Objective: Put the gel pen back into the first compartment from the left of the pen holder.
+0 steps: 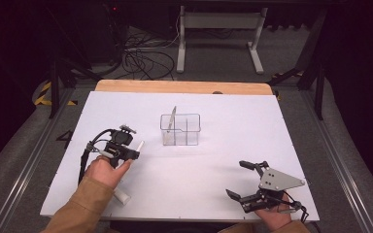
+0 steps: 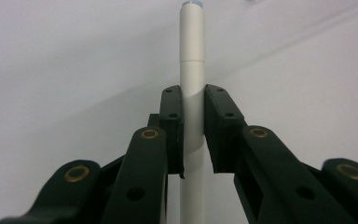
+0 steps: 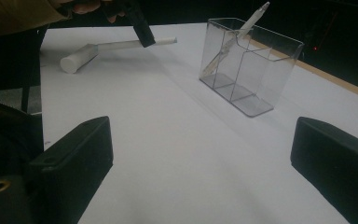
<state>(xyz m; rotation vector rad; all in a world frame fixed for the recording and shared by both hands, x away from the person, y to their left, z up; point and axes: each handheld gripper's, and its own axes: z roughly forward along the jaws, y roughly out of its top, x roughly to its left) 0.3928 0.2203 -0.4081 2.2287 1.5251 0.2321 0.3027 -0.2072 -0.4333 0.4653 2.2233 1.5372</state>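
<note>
Nearest the person, the right gripper (image 1: pixel 246 180) rests low on the white table sheet (image 1: pixel 213 165) with its black jaws spread wide and nothing between them; in its own view the two pads frame bare sheet. A short white cylinder, perhaps a cap (image 1: pixel 122 196), lies on the sheet by the left sleeve.

A little farther in, the left gripper (image 2: pixel 193 123) is clenched on a slim white pen-like stick (image 2: pixel 192 70), the pads pressing its barrel from both sides about midway along. From the high view the stick (image 1: pixel 139 146) juts out of the jaws toward the middle of the table, and from the right gripper view it hangs clear above the sheet, tilted only slightly.

Beyond it stands a clear plastic box with divided compartments (image 1: pixel 180 129), well apart from both grippers. One similar pale pen (image 1: pixel 172 118) already leans in its left-hand compartment, tip above the rim.

The step looks like carrying the held stick over to that box. To do it well, I would tip the stick near upright before reaching the rim, lower the end into a compartment, and open the jaws only once the end is well inside, since the light box could slide or tip if nudged.
</note>
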